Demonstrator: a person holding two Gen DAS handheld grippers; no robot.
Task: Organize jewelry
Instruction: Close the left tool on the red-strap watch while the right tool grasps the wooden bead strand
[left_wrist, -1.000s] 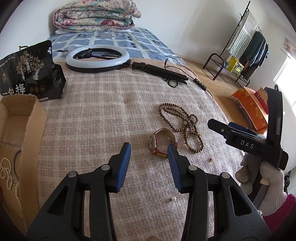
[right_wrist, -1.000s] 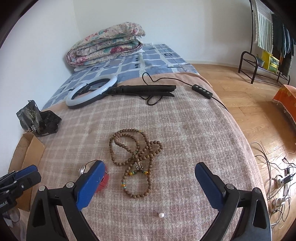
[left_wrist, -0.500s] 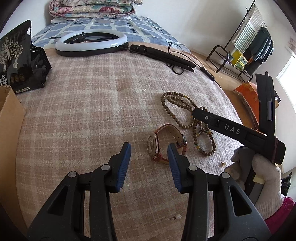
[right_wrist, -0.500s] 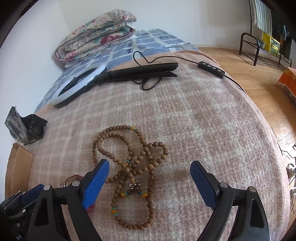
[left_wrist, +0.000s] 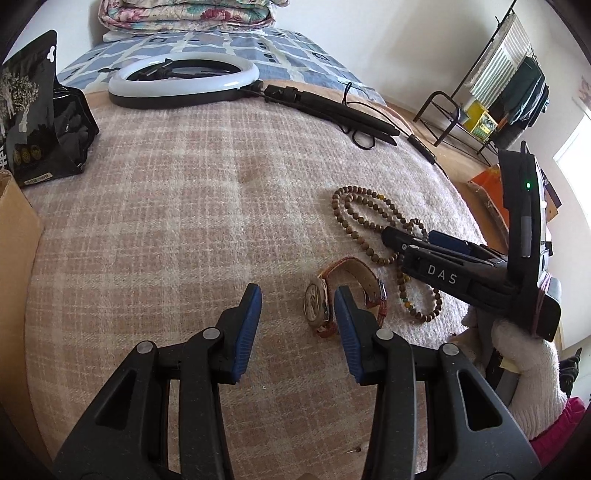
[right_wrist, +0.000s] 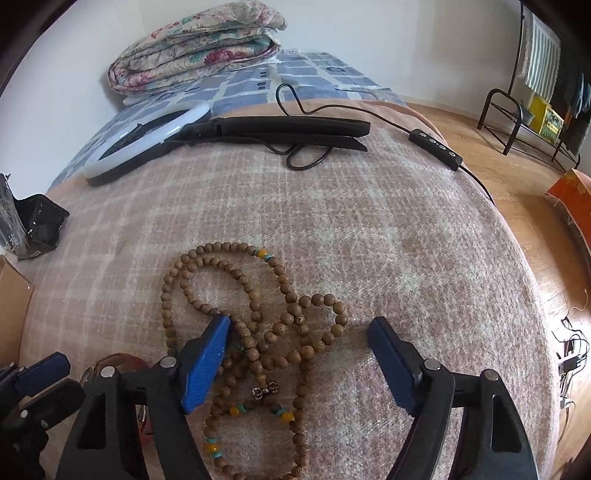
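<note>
A long string of wooden beads (right_wrist: 258, 325) lies tangled on the checked blanket (right_wrist: 332, 221). My right gripper (right_wrist: 299, 332) straddles the tangle close above it, jaws closing, and the left pad (right_wrist: 207, 354) sits right against some beads. A watch with a brown strap (left_wrist: 321, 302) lies beside the beads (left_wrist: 354, 218). My left gripper (left_wrist: 297, 325) hovers low just short of the watch, open, with nothing between its pads. The watch sits at the tip of its right finger (left_wrist: 347, 325). A white-gloved hand (left_wrist: 524, 362) holds the right gripper (left_wrist: 410, 236).
A ring light (left_wrist: 184, 79) with folded black legs (left_wrist: 332, 110) and its cable lies at the far end. A black bag (left_wrist: 40, 110) and a cardboard box (left_wrist: 14, 236) stand at the left. A folded quilt (right_wrist: 195, 40) lies behind. A small stud (left_wrist: 356, 450) lies near.
Both grippers came down and forward toward the jewelry. The right jaws narrowed around the bead tangle. The left jaws kept the same width.
</note>
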